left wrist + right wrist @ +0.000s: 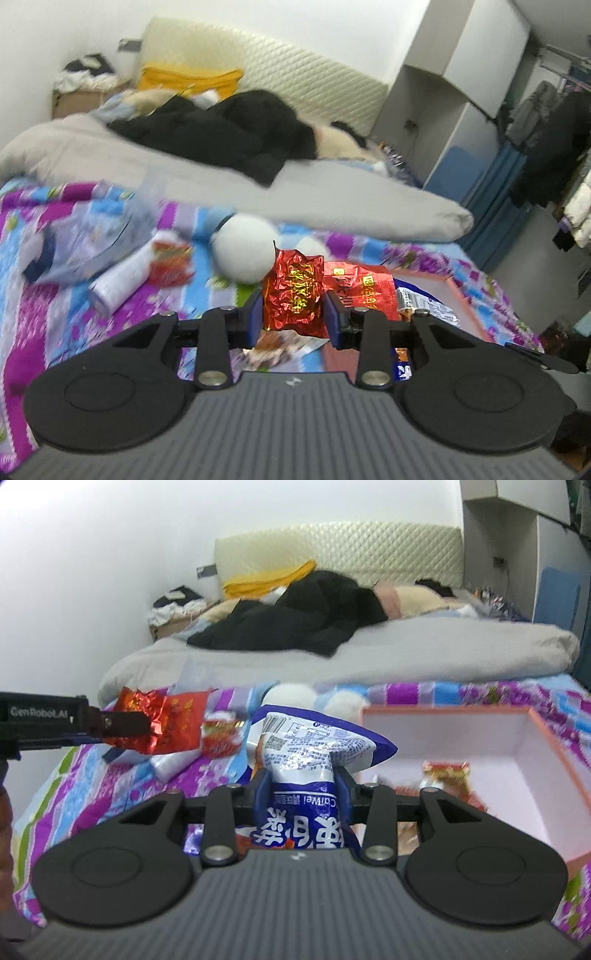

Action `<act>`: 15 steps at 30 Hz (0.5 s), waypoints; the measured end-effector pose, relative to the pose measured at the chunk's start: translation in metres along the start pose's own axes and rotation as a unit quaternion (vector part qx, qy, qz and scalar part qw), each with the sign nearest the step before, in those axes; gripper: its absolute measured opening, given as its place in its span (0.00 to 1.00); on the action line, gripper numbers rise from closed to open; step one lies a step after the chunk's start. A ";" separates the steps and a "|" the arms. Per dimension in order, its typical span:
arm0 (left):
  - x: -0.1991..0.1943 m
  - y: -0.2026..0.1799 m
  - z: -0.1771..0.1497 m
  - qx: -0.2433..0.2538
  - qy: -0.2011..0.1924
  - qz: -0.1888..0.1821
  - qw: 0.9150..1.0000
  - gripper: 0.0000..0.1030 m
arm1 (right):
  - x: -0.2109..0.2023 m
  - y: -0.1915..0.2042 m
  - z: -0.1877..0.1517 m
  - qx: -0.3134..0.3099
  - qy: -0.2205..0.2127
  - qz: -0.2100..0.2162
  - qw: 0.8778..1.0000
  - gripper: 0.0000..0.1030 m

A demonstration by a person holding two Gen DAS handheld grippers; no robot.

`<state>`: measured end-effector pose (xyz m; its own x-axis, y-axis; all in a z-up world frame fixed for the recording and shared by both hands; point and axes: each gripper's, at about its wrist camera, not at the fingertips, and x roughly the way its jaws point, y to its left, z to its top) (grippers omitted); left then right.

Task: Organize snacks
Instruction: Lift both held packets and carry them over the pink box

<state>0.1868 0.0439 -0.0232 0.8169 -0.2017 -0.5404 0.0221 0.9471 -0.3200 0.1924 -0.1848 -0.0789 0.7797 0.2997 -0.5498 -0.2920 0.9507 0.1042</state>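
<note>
My left gripper (293, 314) is shut on a crinkled red foil snack packet (293, 291) and holds it above the patterned bedspread; the same packet shows in the right wrist view (162, 723). My right gripper (303, 794) is shut on a blue and white snack bag (306, 760), just left of an open pink-rimmed box (528, 753). A small red snack packet (448, 775) lies inside the box. The box rim (465, 299) and the blue bag (424, 302) also show in the left wrist view.
On the bedspread lie a small red and white packet (170, 264), a white tube (118, 280), a bluish bag (92, 243) and a white plush ball (243, 251). A grey duvet (295, 188) with dark clothes (229, 129) lies behind. Wardrobe and hanging clothes stand at right.
</note>
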 end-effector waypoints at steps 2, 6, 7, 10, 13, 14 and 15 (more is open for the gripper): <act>0.002 -0.013 0.009 0.005 -0.011 -0.009 1.000 0.38 | -0.004 -0.008 0.009 0.001 -0.011 -0.004 1.000 0.40; 0.014 -0.038 0.023 0.014 -0.018 -0.032 0.999 0.38 | -0.011 -0.026 0.024 0.006 -0.029 -0.016 0.999 0.40; 0.018 -0.045 0.025 0.017 -0.017 -0.038 0.999 0.38 | -0.012 -0.032 0.027 0.008 -0.033 -0.020 0.999 0.40; 0.034 -0.063 0.030 0.023 -0.018 -0.047 0.998 0.38 | -0.012 -0.051 0.033 0.016 -0.038 -0.032 0.999 0.40; 0.058 -0.079 0.032 0.027 -0.007 -0.062 0.998 0.38 | -0.008 -0.073 0.035 0.027 -0.039 -0.051 0.998 0.40; 0.066 -0.086 0.031 0.029 -0.002 -0.066 0.997 0.38 | -0.007 -0.080 0.034 0.031 -0.038 -0.055 0.997 0.40; 0.077 -0.092 0.031 0.031 0.006 -0.072 0.997 0.38 | -0.004 -0.088 0.033 0.037 -0.035 -0.061 0.997 0.40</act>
<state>0.2654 -0.0515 -0.0114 0.7958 -0.3396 -0.5013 0.1743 0.9214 -0.3473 0.2337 -0.2674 -0.0583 0.8442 0.1832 -0.5038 -0.1529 0.9830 0.1013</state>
